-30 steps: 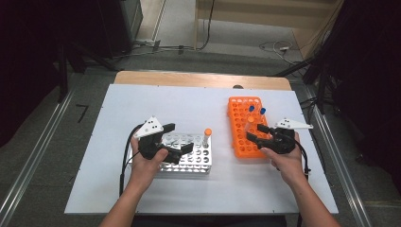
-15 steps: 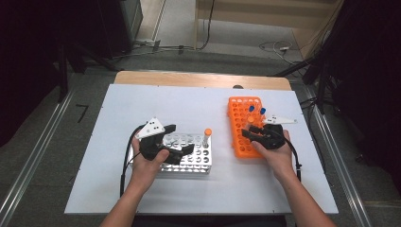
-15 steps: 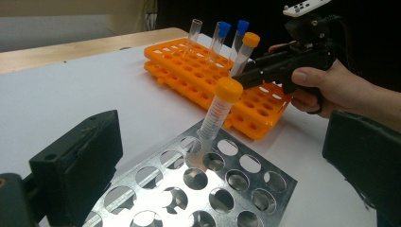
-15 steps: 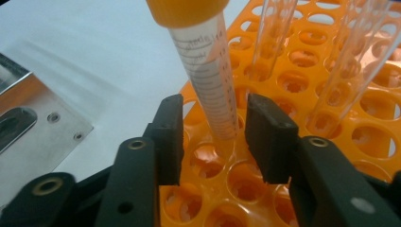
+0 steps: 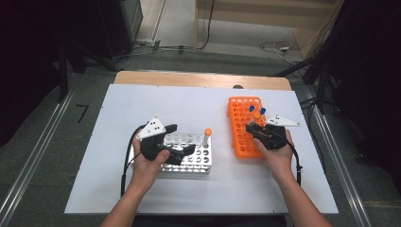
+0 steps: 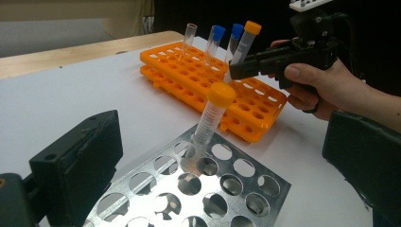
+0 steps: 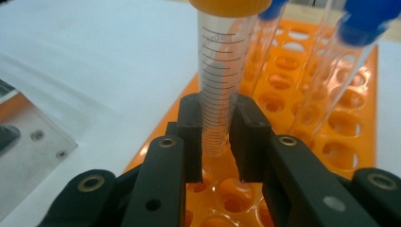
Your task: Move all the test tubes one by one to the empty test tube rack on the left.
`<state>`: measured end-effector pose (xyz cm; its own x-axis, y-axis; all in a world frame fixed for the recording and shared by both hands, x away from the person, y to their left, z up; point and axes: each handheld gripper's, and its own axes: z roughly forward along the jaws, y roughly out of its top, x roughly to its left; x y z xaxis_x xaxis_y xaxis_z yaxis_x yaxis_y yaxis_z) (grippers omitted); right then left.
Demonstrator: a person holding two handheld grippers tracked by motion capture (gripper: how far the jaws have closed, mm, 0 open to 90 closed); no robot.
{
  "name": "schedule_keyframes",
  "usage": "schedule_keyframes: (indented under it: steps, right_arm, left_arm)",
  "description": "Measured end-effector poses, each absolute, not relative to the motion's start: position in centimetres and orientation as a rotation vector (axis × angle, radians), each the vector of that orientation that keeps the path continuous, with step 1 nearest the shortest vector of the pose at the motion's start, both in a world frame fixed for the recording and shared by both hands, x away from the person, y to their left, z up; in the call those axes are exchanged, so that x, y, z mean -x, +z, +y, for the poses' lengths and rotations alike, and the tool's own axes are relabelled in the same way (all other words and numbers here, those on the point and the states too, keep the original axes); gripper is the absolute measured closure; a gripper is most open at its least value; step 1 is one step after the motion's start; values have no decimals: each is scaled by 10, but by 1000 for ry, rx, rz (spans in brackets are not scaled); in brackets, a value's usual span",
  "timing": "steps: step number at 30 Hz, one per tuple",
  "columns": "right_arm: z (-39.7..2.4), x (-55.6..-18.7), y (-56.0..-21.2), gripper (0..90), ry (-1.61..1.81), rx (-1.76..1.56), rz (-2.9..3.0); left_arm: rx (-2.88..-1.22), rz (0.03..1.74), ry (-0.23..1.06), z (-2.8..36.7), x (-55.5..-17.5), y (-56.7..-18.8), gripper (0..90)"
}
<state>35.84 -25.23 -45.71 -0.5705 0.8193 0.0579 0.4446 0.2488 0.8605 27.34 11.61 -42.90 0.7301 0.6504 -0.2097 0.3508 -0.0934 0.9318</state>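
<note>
Orange-capped tube [image 7: 220,71] is now pinched between the pads of my right hand-held gripper [image 7: 216,142]. The jaws have just been closing and in the right gripper view they press on its lower graduated part from both sides, so the grasp looks made. Tube stands upright, its tip just over a hole of the orange rack [image 5: 246,127]; I can't tell if it is seated or just clear. Compared with a second ago, my right hand sits a bit further in over the rack, jaws on the tube instead of spread beside it. Judgement: pick is done, next is lift and carry over to the metal rack [image 5: 187,151].

Blue-capped tubes [image 6: 215,40] and one uncapped stand just behind the held tube, close, so a straight-up lift is safer.

Left hand-held gripper [image 6: 222,161] rests spread wide over the metal rack, grasping nothing; another orange-capped tube [image 6: 210,123] leans in a hole ahead of it. Both racks sit on the white surface [image 5: 189,104], well apart.
</note>
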Motion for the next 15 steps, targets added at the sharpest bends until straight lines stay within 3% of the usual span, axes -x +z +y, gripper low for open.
schedule_keyframes:
  steps: [15]
  right_arm:
    - [-252, -319, -427, 728, 1411, -998, 2203]
  left_arm:
    - [-1700, 755, 299, 107, -266, -418, 0]
